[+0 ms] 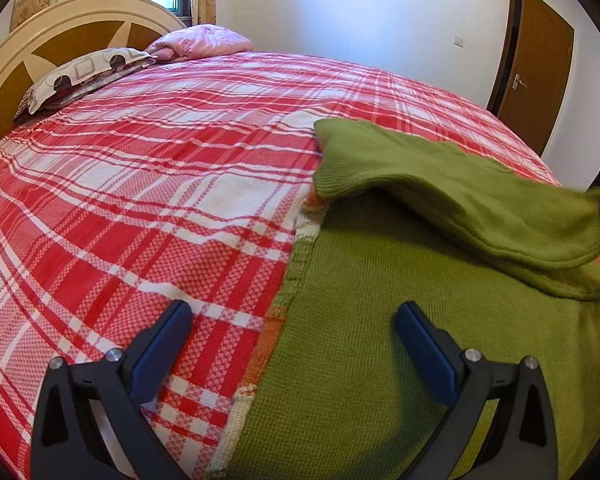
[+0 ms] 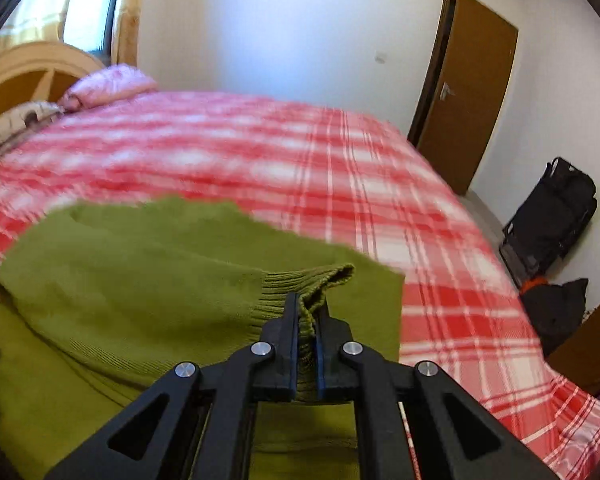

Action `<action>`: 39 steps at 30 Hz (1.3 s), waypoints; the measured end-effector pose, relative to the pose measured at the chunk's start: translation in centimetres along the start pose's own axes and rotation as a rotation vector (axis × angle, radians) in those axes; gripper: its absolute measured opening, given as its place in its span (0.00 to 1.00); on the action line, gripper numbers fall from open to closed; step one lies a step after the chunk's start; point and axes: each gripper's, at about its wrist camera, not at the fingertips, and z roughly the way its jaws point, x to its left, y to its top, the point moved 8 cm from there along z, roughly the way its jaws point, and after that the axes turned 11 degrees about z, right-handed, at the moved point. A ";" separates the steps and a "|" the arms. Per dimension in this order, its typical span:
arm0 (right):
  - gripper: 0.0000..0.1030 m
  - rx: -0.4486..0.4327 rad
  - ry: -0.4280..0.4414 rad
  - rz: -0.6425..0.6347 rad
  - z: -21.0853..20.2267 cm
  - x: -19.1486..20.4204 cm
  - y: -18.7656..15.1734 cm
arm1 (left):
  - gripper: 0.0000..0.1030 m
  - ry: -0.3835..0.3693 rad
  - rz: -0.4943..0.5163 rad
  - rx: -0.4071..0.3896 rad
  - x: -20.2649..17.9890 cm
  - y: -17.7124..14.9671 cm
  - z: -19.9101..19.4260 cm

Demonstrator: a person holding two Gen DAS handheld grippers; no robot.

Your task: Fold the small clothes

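Observation:
A green knit sweater (image 1: 380, 360) lies flat on the red plaid bed (image 1: 140, 184), its striped edge running down the middle of the left wrist view. My left gripper (image 1: 294, 320) is open and empty, hovering over that left edge of the sweater. My right gripper (image 2: 307, 308) is shut on the ribbed cuff (image 2: 320, 280) of the green sleeve (image 2: 140, 280) and holds it lifted across the sweater's body. The same sleeve (image 1: 460, 200) shows in the left wrist view, stretched toward the right.
Two pillows (image 1: 88, 72) lie by the wooden headboard (image 1: 60, 32) at the far left. A brown door (image 2: 468, 92) stands in the white wall. Black bags (image 2: 552, 220) sit on the floor to the right of the bed.

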 end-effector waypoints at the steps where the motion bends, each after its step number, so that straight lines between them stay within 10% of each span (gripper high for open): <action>1: 0.06 0.023 -0.010 -0.005 0.9 -0.2 -1.0 | 1.00 0.001 0.000 0.001 0.0 0.0 0.0; 6: 0.09 0.106 0.030 0.054 2.6 -1.2 -2.6 | 1.00 0.012 0.006 0.023 0.0 0.1 0.2; 12: 0.09 -0.032 -0.054 0.170 -2.2 -4.8 -0.3 | 1.00 0.038 0.021 -0.008 0.7 2.1 -1.7; 20: 0.09 0.101 0.212 0.032 -1.5 2.7 -3.0 | 1.00 0.119 0.032 -0.118 0.9 9.0 -1.5; 26: 0.09 0.158 0.219 0.061 0.2 2.3 -5.5 | 1.00 0.218 0.108 0.092 0.9 6.1 4.5; 37: 0.10 0.119 0.331 0.174 -6.5 1.4 -5.2 | 1.00 0.182 0.127 0.020 0.8 5.9 0.5; 39: 0.28 0.105 0.351 0.189 -8.4 0.9 -5.6 | 1.00 0.162 0.130 -0.001 0.6 5.9 -0.9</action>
